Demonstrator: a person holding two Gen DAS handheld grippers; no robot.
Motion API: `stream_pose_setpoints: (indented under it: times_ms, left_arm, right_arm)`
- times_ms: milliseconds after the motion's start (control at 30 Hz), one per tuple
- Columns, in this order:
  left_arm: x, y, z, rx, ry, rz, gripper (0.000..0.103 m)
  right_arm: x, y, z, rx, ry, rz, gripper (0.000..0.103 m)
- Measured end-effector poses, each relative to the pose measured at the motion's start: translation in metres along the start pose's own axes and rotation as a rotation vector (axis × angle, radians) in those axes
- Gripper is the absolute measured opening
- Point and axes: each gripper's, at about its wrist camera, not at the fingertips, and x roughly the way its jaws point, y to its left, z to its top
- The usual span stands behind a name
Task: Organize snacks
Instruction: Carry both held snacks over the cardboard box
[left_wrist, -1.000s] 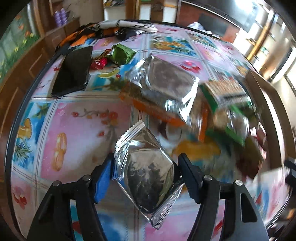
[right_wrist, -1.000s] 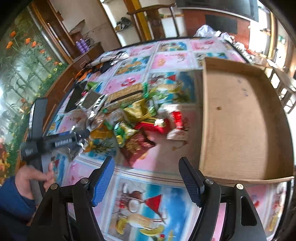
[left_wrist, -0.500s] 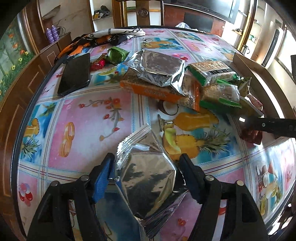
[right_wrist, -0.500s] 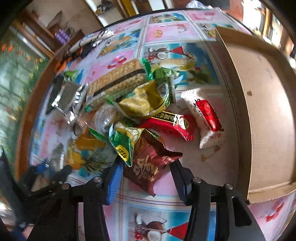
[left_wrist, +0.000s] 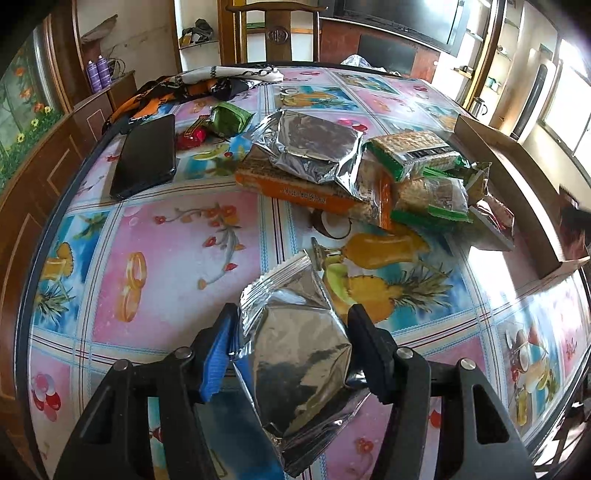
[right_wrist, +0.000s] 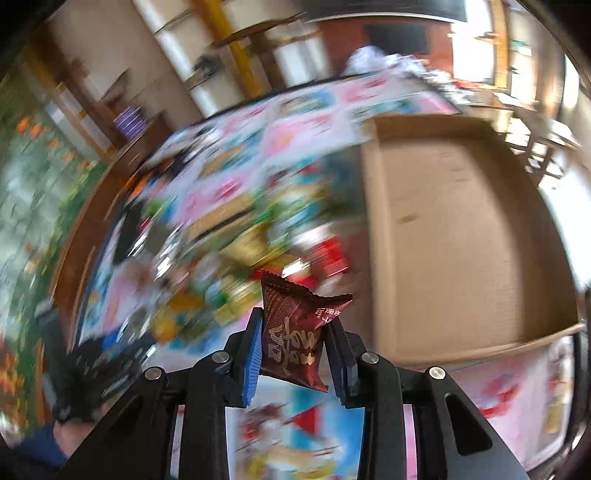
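A crinkled silver foil packet (left_wrist: 299, 354) sits between the fingers of my left gripper (left_wrist: 291, 317), whose jaws are closing and pressing on its sides just above the tablecloth. Behind it lies the snack pile: a larger silver packet (left_wrist: 314, 147), an orange cracker pack (left_wrist: 310, 192) and green cracker packs (left_wrist: 413, 151). My right gripper (right_wrist: 295, 325) is closing on a dark red-brown snack packet (right_wrist: 291, 339) and holds it upright, lifted off the table. The right wrist view is heavily blurred. An open cardboard box (right_wrist: 461, 240) lies right of that packet.
A black phone (left_wrist: 146, 155), a green pouch (left_wrist: 229, 118) and a red candy (left_wrist: 190, 138) lie at the far left of the table. A patterned cloth (left_wrist: 207, 85) is bunched at the far edge before a wooden chair (left_wrist: 273, 33). The box's wall (left_wrist: 517, 177) borders the pile's right.
My right gripper came down on the pile, closed on the red-brown packet and lifted it away. My left gripper kept the silver packet and shifted slightly over the table.
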Motion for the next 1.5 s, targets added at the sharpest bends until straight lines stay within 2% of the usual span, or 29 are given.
stream_pose_setpoints:
  times_ms: [67,167,233,333,600,733,1000,1333,1500]
  left_arm:
    - [0.000,0.000,-0.001,0.006,-0.003,0.003,0.060]
    - [0.000,-0.002,-0.002,0.011,-0.006,0.012,0.060]
    - [-0.001,-0.002,-0.001,-0.002,0.002,0.010,0.060]
    - [-0.004,-0.003,-0.004,-0.023,0.011,0.006,0.060]
    - [-0.008,-0.015,-0.006,-0.085,0.023,-0.031,0.060]
    - [-0.011,-0.028,-0.003,-0.087,0.020,-0.064,0.060]
    - [-0.030,-0.074,0.019,-0.014,-0.023,-0.133,0.060]
    - [-0.055,-0.153,0.081,0.105,-0.098,-0.258,0.060]
    - [-0.049,-0.204,0.108,0.157,-0.096,-0.316,0.060]
  right_arm:
    - [-0.005,-0.031,0.009,0.091,-0.030,-0.034,0.034]
    - [-0.001,-0.065,0.020,0.138,-0.045,-0.108,0.034]
    - [0.009,-0.081,0.022,0.144,-0.019,-0.140,0.034]
    - [0.020,-0.102,0.015,0.182,0.048,-0.109,0.034]
    - [0.012,-0.091,-0.023,0.121,0.119,-0.061,0.034]
    - [-0.006,-0.091,-0.036,0.111,0.097,-0.028,0.034]
    - [-0.043,-0.105,-0.020,0.155,0.022,0.029,0.034]
    - [-0.071,-0.120,0.020,0.138,-0.023,0.050,0.034]
    - [-0.071,-0.131,0.044,0.131,-0.025,0.056,0.034]
